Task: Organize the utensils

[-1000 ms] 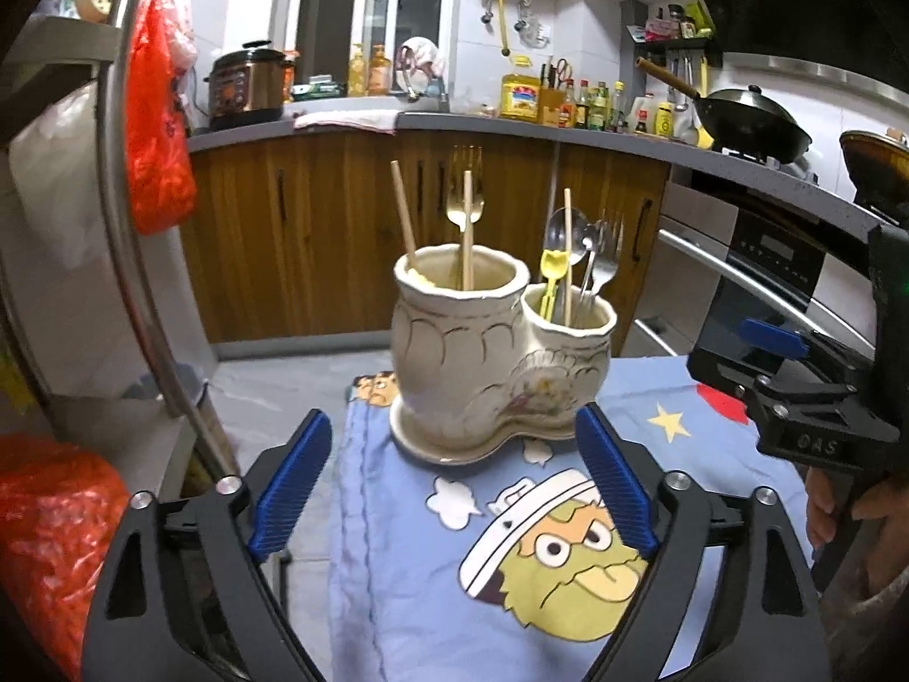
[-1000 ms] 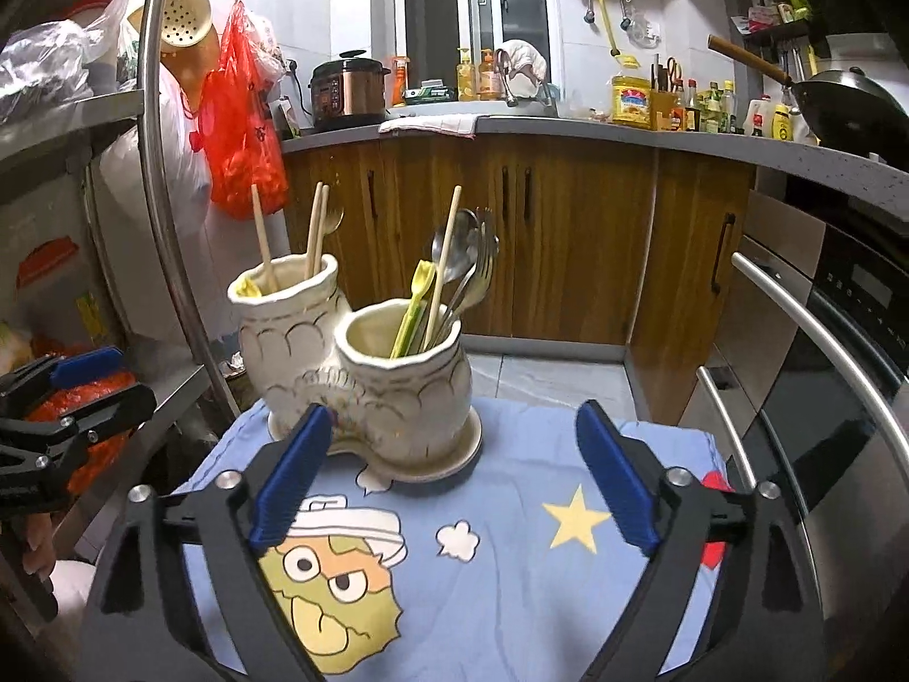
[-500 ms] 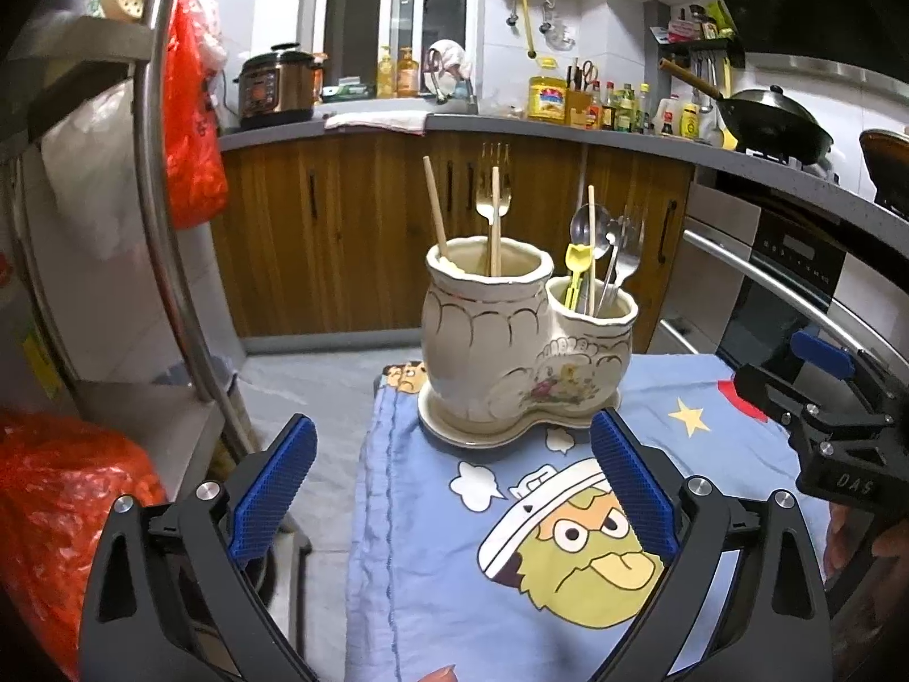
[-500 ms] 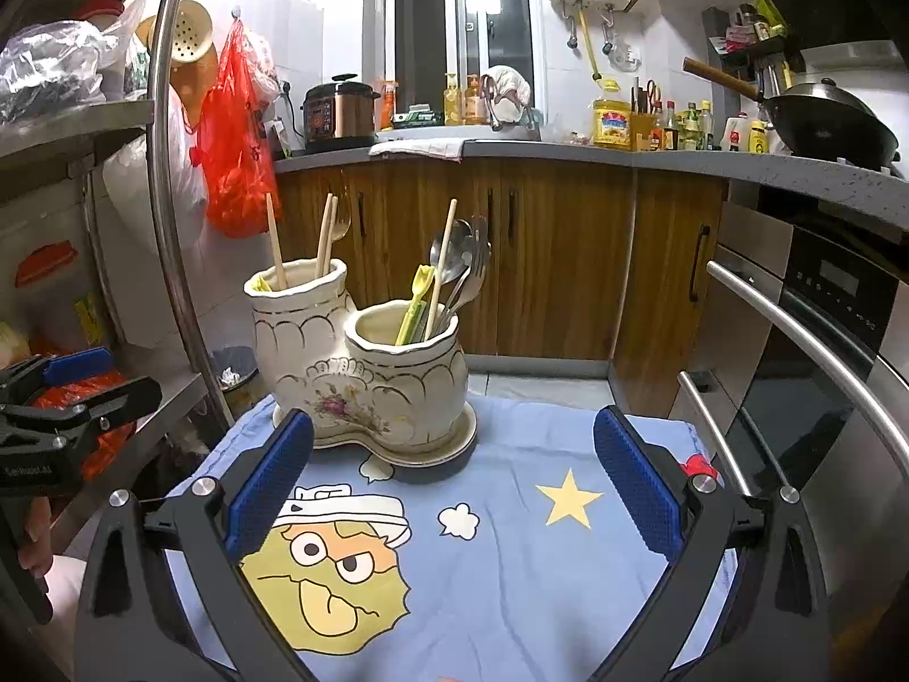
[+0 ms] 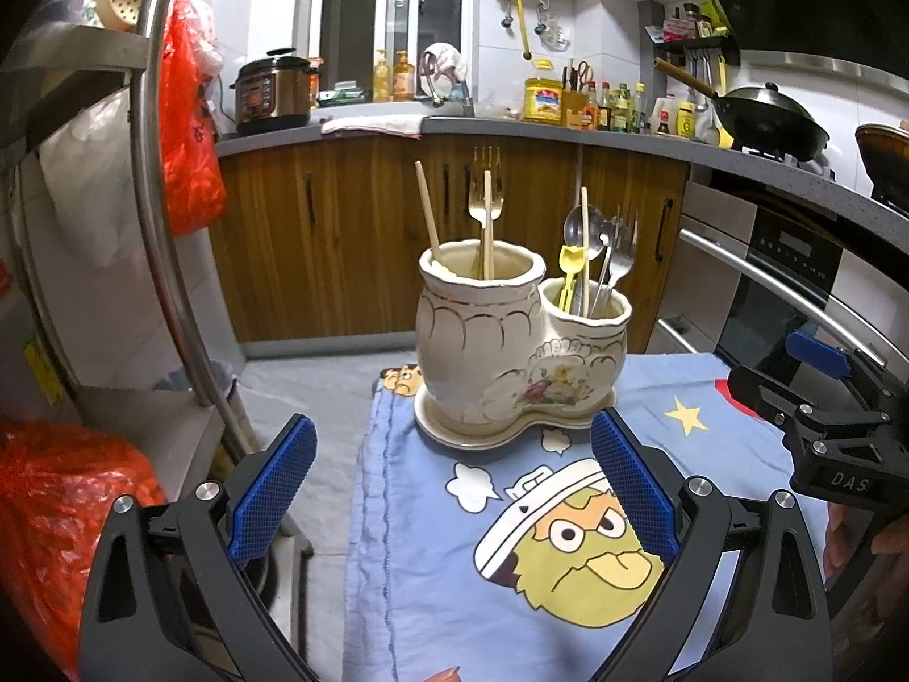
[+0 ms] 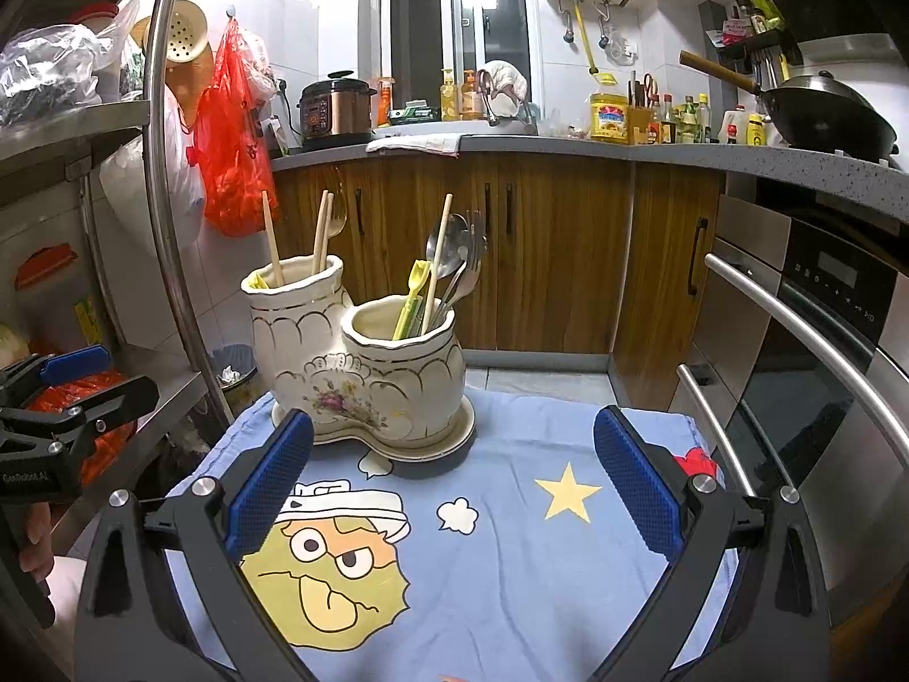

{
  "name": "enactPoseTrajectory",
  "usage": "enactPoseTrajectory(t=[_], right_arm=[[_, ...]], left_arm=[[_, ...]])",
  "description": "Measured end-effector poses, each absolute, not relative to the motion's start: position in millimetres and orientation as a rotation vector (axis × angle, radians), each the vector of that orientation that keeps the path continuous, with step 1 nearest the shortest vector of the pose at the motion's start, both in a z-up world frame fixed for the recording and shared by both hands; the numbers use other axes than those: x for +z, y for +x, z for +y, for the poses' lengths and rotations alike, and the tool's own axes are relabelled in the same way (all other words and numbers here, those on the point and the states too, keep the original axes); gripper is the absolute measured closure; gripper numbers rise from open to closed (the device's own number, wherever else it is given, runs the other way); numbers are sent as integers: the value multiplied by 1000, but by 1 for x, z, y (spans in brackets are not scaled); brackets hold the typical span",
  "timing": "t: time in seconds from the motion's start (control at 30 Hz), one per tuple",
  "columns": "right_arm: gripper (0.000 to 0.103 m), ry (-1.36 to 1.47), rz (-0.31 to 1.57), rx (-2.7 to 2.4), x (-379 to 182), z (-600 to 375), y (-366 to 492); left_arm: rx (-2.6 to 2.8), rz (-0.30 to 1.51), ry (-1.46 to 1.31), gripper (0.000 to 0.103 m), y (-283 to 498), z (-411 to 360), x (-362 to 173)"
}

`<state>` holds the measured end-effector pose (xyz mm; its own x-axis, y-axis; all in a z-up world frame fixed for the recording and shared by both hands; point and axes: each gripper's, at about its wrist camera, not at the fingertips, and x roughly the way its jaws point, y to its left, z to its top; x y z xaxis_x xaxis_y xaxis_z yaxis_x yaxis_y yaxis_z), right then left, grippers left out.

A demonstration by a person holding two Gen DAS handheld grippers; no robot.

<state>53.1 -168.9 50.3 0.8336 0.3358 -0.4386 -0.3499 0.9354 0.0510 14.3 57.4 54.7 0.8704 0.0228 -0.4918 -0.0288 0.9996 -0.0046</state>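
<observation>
The left claw (image 5: 451, 489) stands with its blue-padded jaws wide apart and nothing between them, having just been opening; the right claw (image 6: 451, 483) is likewise spread and empty after opening. Ahead of both, apart from the pads, the cream ceramic two-pot utensil holder with gold trim (image 5: 520, 352) sits upright on the blue cartoon-print cloth (image 6: 511, 540) covering the tabletop. Its taller pot holds wooden chopsticks (image 5: 426, 210) and a metal fork (image 5: 484, 187); its lower pot holds metal spoons and forks (image 6: 460, 261) and a yellow plastic utensil (image 6: 413, 298).
</observation>
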Motion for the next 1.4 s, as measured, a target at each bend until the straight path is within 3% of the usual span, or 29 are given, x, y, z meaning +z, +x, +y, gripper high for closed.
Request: enactPoseTrajectory(t=[1.4], right_arm=[[5,-48,464,371,48,-168,55]], left_arm=[[28,515,-8,6,14,55,56]])
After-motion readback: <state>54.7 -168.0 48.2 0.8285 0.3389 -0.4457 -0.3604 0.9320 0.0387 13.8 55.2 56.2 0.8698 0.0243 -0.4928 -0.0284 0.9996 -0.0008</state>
